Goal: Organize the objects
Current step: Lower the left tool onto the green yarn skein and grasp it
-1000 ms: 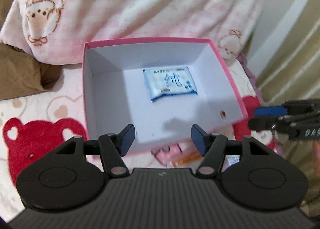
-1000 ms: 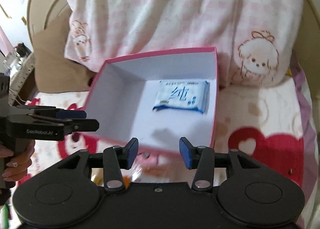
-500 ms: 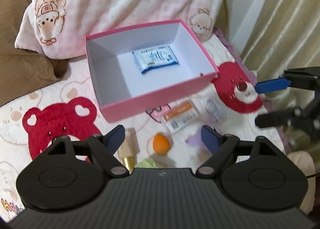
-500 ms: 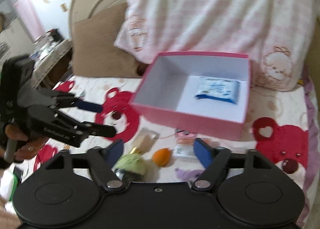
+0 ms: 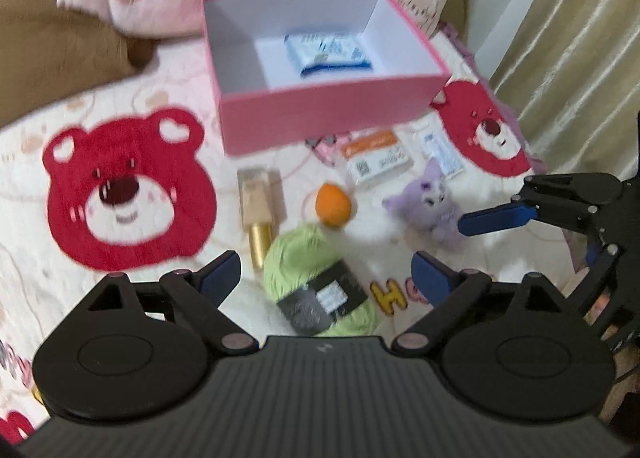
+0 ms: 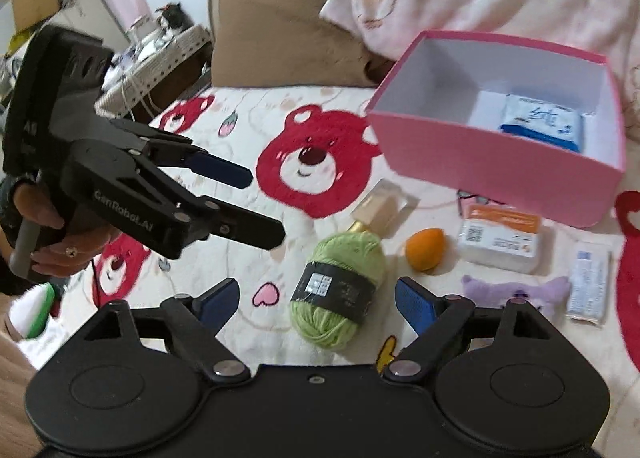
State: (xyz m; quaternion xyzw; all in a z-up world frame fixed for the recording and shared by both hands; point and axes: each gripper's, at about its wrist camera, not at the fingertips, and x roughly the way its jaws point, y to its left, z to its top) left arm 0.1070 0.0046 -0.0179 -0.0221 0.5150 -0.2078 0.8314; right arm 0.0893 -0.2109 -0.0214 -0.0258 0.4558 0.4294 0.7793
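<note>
Covering the frame from edge to edge, a bedspread (image 5: 132,130) printed with red bears carries everything. At upper centre of the left wrist view sits a pink box (image 5: 320,114) with a blue-and-white wipes pack (image 5: 328,54) inside. Below it, at lower centre, lies a green yarn ball (image 5: 316,278), with a purple plush (image 5: 428,206) right of centre, a white-and-orange packet (image 5: 376,158), a gold bottle (image 5: 258,210) and an orange sponge (image 5: 332,198). The left gripper (image 5: 326,272) is opening wide, its jaws flanking the yarn without pressing it. The right gripper (image 6: 316,296) stands wide, gripping nothing.
</note>
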